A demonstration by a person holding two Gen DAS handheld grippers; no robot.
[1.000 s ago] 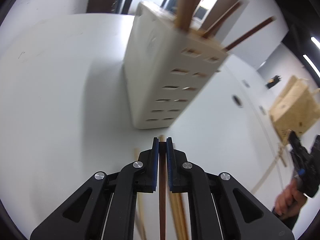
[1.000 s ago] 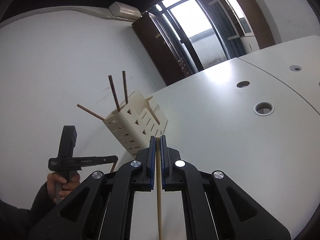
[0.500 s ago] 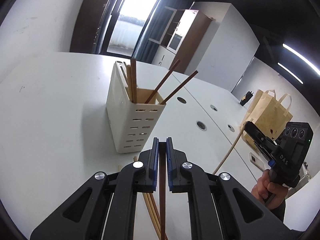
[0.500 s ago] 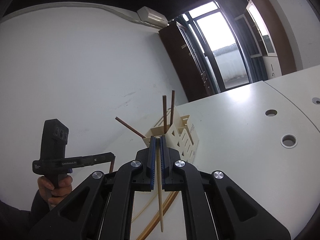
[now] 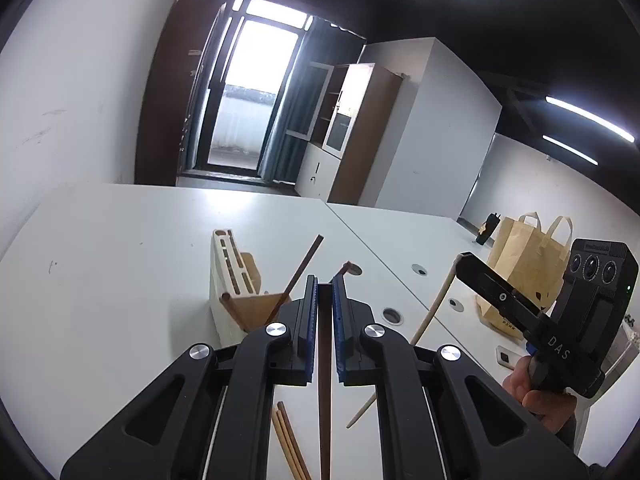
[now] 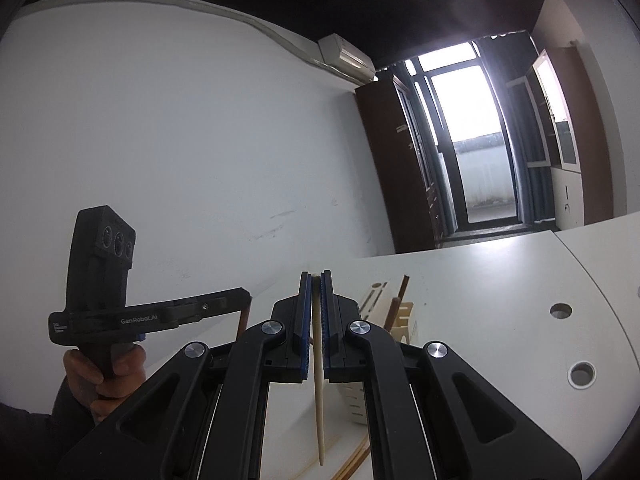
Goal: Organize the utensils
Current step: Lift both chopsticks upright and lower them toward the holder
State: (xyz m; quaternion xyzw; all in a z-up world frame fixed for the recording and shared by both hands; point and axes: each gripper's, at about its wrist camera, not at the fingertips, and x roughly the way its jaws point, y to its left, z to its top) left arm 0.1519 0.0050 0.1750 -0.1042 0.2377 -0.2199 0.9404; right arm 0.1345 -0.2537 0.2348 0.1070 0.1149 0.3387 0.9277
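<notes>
Left wrist: left gripper (image 5: 325, 300) jaws clamp dark chopstick (image 5: 325, 400) above holder (image 5: 236, 300); right gripper (image 6: 315, 300) pinches pale chopstick (image 6: 319, 392). Light, stiff, slippery; grip mid-shaft, likely pivots.

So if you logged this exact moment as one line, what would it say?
left gripper: shut on dark chopstick | right gripper: shut on pale chopstick | holder: upright, chopsticks inside | loose chopsticks: on table

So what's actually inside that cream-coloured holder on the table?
The cream holder has dark brown chopsticks leaning out of its open compartment, and narrow slots behind. The left gripper covers the holder's near corner, so the chopsticks' lower ends and any others stay hidden.
</notes>
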